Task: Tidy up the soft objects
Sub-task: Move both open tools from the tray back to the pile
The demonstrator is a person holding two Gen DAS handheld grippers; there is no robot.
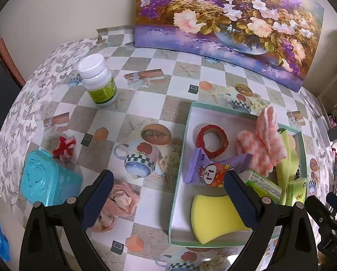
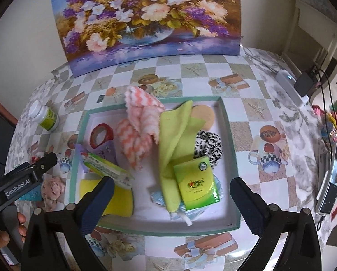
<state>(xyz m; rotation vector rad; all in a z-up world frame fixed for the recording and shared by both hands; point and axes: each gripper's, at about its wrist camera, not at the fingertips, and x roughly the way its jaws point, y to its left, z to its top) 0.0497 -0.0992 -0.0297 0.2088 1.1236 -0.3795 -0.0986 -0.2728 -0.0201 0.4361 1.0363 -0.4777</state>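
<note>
A teal-rimmed white box [image 2: 231, 149] holds soft things: a pink-and-white cloth [image 2: 141, 126], a lime cloth [image 2: 175, 140], a leopard-print piece [image 2: 209, 146], a yellow sponge [image 2: 118, 198] and two green tissue packs. My right gripper [image 2: 173, 203] hangs open above the box's near side. One green tissue pack [image 2: 197, 185] lies free on the lime cloth, between and beyond its fingers. My left gripper [image 1: 168, 201] is open over the box's left wall [image 1: 182, 158], empty, with the yellow sponge [image 1: 215, 216] by its right finger. A red-and-white fuzzy knot [image 1: 63, 149] lies on the table left of the box.
A red tape roll [image 1: 212, 141] and a purple packet [image 1: 213, 169] also lie in the box. A white bottle [image 1: 98, 79] and a turquoise plastic container [image 1: 46, 180] stand left of it. A flower painting [image 2: 145, 18] leans at the back. A phone [image 2: 333, 178] sits at the right edge.
</note>
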